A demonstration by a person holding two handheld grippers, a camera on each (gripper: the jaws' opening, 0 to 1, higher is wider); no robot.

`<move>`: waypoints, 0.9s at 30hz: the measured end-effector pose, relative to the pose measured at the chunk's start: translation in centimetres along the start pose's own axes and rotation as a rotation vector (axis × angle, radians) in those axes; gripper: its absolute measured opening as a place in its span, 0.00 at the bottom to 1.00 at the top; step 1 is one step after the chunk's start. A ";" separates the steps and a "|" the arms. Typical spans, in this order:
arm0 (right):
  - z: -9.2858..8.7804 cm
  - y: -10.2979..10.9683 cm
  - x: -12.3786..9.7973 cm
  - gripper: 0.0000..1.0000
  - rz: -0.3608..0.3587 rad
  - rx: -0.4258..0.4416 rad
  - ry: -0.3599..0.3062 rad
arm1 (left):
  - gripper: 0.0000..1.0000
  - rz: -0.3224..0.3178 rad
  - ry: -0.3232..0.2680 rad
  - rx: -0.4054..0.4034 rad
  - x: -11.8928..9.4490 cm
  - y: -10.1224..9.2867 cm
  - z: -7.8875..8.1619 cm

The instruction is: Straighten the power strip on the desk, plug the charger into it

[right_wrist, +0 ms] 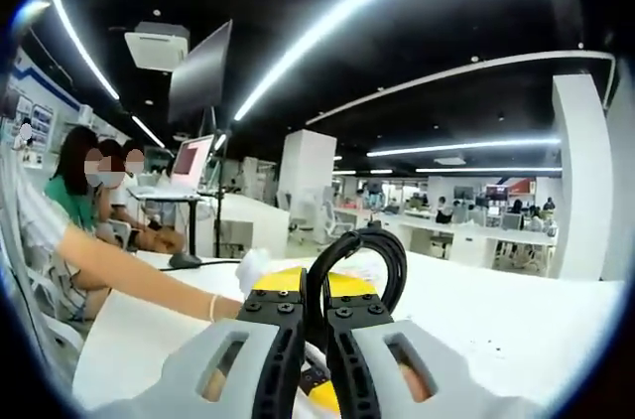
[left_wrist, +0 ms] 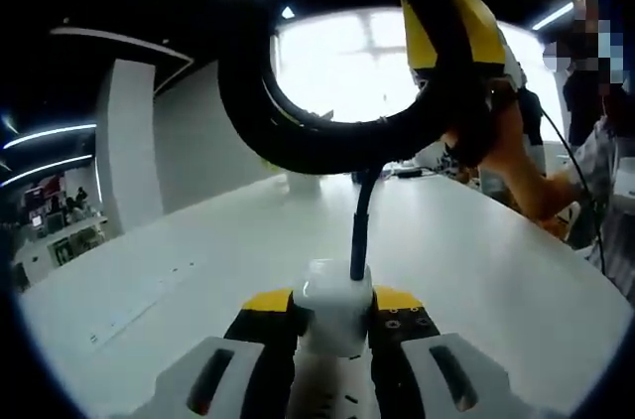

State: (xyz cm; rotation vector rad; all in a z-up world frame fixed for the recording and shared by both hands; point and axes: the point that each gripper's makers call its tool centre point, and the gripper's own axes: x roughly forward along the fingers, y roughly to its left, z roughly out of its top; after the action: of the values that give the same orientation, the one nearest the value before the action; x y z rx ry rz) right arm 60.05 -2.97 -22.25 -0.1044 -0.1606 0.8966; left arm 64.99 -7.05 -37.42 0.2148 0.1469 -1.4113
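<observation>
Your left gripper (left_wrist: 335,325) is clamped on the white charger (left_wrist: 335,305), jaws tight on both sides. Its black cable (left_wrist: 298,141) rises from the charger top and loops up in a big arc to your right gripper (left_wrist: 456,42), held up at the upper right. In the right gripper view, your right gripper (right_wrist: 316,325) is pinched narrow on that cable (right_wrist: 362,260), a loop sticking up past the jaws. White desk (left_wrist: 198,260) lies below. Seated people (right_wrist: 89,191) at left.
</observation>
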 end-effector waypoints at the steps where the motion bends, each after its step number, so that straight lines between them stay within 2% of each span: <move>1: 0.0 0.0 0.0 0.03 0.000 0.001 0.000 | 0.26 -0.002 0.000 0.002 0.0 0.0 0.0; 3: -0.1 0.0 -0.1 0.03 0.003 0.005 -0.002 | 0.26 -0.005 0.000 0.003 0.0 0.0 -0.1; 5: -1.0 -0.2 0.0 0.03 -0.007 -0.009 0.033 | 0.26 0.009 0.050 0.035 0.1 0.1 -1.1; 6: -0.7 -0.1 -0.1 0.03 0.000 0.009 0.004 | 0.26 0.001 0.024 0.027 0.0 0.0 -0.7; 9: -0.7 -0.2 -0.2 0.03 -0.003 0.018 -0.003 | 0.26 -0.001 0.011 0.018 0.0 -0.1 -0.6; 16: -0.6 -0.8 -0.3 0.04 -0.013 0.053 -0.026 | 0.27 0.004 0.027 0.041 0.0 -0.2 -0.6; 20: -0.5 -1.6 -0.4 0.06 -0.034 0.083 -0.045 | 0.28 0.046 0.023 0.063 -0.1 -0.4 -0.6; 22: -0.5 -1.9 -0.5 0.07 -0.035 0.093 -0.043 | 0.34 0.079 0.023 0.072 -0.1 -0.2 -0.6; 25: -0.9 -2.0 -0.4 0.11 -0.044 0.095 -0.032 | 0.45 0.089 0.023 0.065 -0.3 0.0 -0.3; 27: -0.5 -2.4 -0.8 0.11 -0.078 0.074 -0.068 | 0.46 0.094 0.033 0.071 -0.3 -0.1 -0.4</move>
State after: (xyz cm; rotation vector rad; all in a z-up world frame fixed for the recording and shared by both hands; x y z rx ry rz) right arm 61.51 -5.05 -22.41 0.0010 -0.1928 0.8275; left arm 64.85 -6.66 -37.73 0.3002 0.1120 -1.3214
